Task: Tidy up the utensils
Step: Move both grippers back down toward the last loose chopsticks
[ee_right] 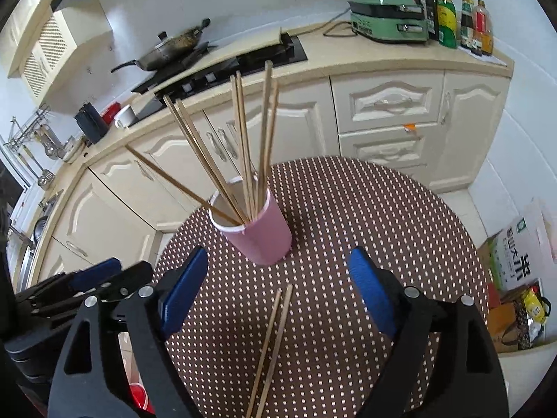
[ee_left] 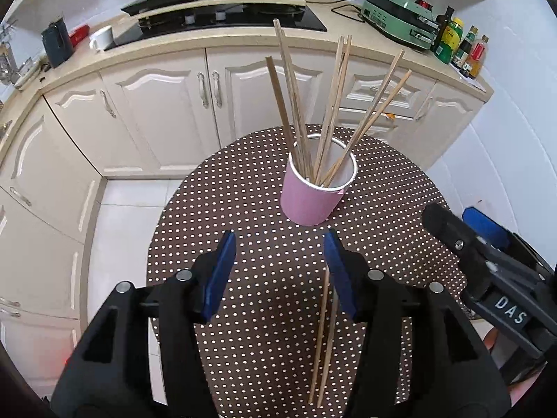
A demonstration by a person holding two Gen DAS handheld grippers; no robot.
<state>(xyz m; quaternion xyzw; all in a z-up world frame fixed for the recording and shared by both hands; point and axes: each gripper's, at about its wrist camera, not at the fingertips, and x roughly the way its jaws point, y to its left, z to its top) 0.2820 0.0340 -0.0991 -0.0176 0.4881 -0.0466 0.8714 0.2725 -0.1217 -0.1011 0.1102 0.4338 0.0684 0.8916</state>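
Left wrist view: my left gripper (ee_left: 280,244) spread, empty; right gripper (ee_right: 278,261) likewise. Two loose chopsticks (ee_right: 271,348) lie near table's (ee_right: 400,209) front edge, awaiting pickup; pink cup (ee_right: 257,233) mid-table holds the rest upright.

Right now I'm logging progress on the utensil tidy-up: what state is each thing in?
Pink cup: upright on the dotted table, holding chopsticks.
Chopsticks in the cup: standing, fanned out, leaning on the rim.
Loose chopstick pair: lying flat on the table, not in the cup.
Left hand-held gripper: open, empty.
Right hand-held gripper: open, empty.
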